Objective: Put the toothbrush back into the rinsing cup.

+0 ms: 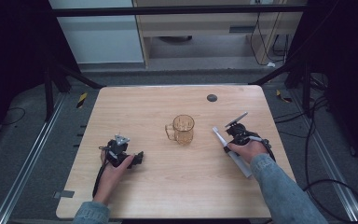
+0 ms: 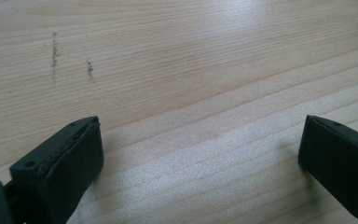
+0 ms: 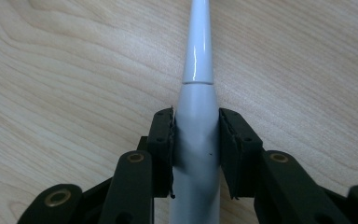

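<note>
A long white and pale grey tool shaped like an electric toothbrush (image 1: 240,164) lies flat on the wooden table (image 1: 168,186), right of centre. My right gripper (image 1: 227,141) is shut on its thicker grey body. In the right gripper view both pads (image 3: 164,135) press its sides and the slim white neck (image 3: 198,60) runs away over the wood. A clear amber glass mug (image 1: 183,129) stands upright mid-table with its handle to the left, apart from both grippers. My left gripper (image 1: 139,157) rests low at the front left. Its jaws stand wide open (image 2: 200,135) over bare wood.
A small dark round spot (image 1: 211,98) marks the table near its far edge. Metal rails run along the floor on both sides, and cables lie on the floor at the right. A person's sleeved forearms come in from the front edge.
</note>
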### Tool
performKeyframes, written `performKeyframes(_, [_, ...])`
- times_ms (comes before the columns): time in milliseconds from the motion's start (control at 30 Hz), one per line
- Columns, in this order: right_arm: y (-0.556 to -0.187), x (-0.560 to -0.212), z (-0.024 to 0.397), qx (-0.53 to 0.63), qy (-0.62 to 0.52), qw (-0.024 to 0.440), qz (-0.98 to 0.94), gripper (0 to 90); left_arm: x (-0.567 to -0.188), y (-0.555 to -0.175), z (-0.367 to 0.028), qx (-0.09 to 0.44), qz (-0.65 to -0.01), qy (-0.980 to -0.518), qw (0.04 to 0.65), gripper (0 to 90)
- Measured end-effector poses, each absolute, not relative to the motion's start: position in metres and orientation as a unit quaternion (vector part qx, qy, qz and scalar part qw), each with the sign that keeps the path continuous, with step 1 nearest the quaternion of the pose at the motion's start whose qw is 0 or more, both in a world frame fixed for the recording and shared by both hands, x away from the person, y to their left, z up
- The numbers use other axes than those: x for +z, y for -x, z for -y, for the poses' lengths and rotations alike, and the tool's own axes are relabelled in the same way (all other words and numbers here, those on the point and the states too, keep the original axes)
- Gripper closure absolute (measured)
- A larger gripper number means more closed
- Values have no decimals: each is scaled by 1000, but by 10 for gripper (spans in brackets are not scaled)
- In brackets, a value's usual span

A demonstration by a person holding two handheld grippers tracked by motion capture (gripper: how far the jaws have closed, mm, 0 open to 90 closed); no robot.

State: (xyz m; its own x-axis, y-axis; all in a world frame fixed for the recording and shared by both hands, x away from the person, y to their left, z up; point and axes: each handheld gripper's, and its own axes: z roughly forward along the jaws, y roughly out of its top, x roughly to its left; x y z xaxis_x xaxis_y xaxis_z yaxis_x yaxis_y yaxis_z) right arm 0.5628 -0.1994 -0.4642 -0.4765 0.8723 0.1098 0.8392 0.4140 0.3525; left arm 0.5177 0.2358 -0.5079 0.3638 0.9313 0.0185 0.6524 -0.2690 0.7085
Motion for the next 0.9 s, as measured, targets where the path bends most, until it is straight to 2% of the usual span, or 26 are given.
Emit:
performKeyframes(500, [-562, -437, 205, 222, -515, 59, -826, 675, -508, -518, -236, 223, -518, -764, 312, 0])
performKeyframes(900, [-564, -429, 203, 223, -512, 58, -828, 675, -508, -518, -236, 223, -518, -764, 312, 0])
